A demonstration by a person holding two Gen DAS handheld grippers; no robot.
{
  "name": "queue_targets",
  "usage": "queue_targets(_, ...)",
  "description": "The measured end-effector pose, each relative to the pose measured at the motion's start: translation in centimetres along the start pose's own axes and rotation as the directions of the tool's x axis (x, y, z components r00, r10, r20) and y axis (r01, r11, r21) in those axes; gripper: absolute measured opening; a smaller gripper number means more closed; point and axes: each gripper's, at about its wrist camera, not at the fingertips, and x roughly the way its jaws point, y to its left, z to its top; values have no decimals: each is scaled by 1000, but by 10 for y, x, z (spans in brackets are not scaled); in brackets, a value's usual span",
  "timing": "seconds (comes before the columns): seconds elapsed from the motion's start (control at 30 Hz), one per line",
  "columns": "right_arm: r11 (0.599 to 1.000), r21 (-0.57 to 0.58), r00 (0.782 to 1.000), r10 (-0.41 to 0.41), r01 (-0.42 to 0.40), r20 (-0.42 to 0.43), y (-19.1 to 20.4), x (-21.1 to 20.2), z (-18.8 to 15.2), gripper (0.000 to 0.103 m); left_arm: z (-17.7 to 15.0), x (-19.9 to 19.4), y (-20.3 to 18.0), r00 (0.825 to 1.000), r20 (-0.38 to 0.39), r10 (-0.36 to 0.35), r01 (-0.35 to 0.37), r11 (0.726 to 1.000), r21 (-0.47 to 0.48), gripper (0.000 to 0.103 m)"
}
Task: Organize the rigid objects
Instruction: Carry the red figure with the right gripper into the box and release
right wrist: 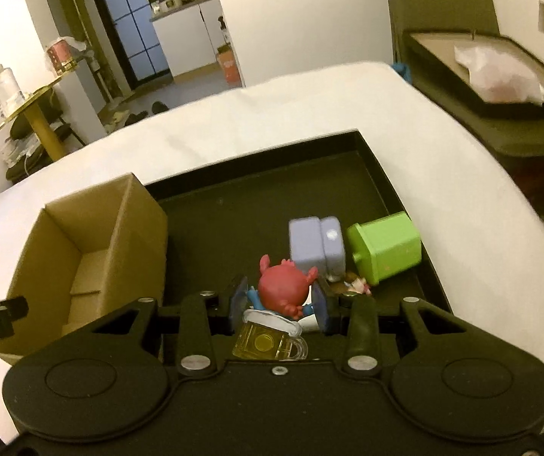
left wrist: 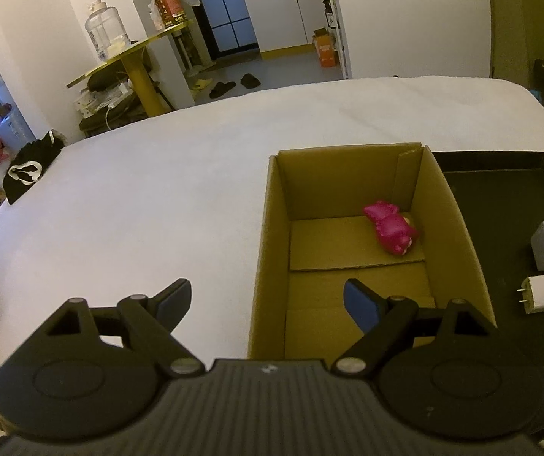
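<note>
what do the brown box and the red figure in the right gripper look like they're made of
Brown box: corrugated cardboard, matte, with folded flaps and raw cut edges. Red figure, clamped by the right gripper: probably hard moulded plastic or vinyl, smooth with a slight sheen; its mug base looks like clear yellowish plastic.

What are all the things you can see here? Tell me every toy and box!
Cardboard box: one, brown, open, on the white bed beside the tray.
Pink toy: one, pink, lying inside the cardboard box.
Black tray: one, black, on the bed right of the box.
Red figurine: one, red with a yellow mug base, between the right gripper's fingers.
Purple block: one, pale purple, in the tray.
Green cup: one, green, tipped on its side in the tray.
White charger: one, white, in the tray.
White bed: one, white, under everything.
Left gripper: black, open, empty, by the box.
Right gripper: black, shut on the red figurine.
</note>
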Motion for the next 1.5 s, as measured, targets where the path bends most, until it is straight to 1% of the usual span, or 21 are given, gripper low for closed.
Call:
queue_targets(0.2,999,-42,999,8,-7,33,21,-4,11,36,-1,-1,7,1000,15,-27,27,999,-26,86)
queue_targets(0.27,998,-57,999,19,-17,43,29,-6,15,36,-2,-1,10,999,19,-44,45,998,-37,86)
queue_targets(0.47,994,-99,995,50,-41,87,53,-12,25,36,-2,2,18,998,19,-60,61,996,-69,86)
queue_targets(0.6,992,-115,993,71,-60,98,63,-11,29,37,-2,4,22,996,27,-84,86,992,-97,85)
queue_targets(0.77,986,-147,990,98,-83,101,80,-12,31,37,-3,4,26,994,40,-101,105,988,-111,81)
queue_targets(0.87,980,-166,987,124,-106,99,89,-12,31,37,-4,5,29,992,43,-117,121,986,-116,75)
queue_targets(1.03,970,-207,984,152,-130,96,106,-8,31,37,-5,7,34,988,48,-144,149,979,-137,59)
queue_targets(1.07,967,-218,983,157,-134,92,110,-7,31,37,-5,8,35,988,48,-147,152,978,-140,58)
queue_targets(1.17,956,-255,983,168,-144,77,119,-1,30,37,-6,14,39,986,35,-164,167,973,-159,47)
queue_targets(1.23,953,-262,983,174,-153,61,125,3,29,37,-6,19,42,984,21,-175,176,969,-177,34)
queue_targets(1.33,947,-269,981,190,-175,34,135,9,29,37,-7,24,45,980,9,-199,197,961,-194,24)
queue_targets(1.43,942,-270,977,211,-200,14,145,13,29,37,-7,27,46,977,5,-215,211,956,-202,15)
queue_targets(1.5,941,-265,977,215,-208,-2,149,17,28,37,-8,28,48,976,3,-218,214,955,-208,13)
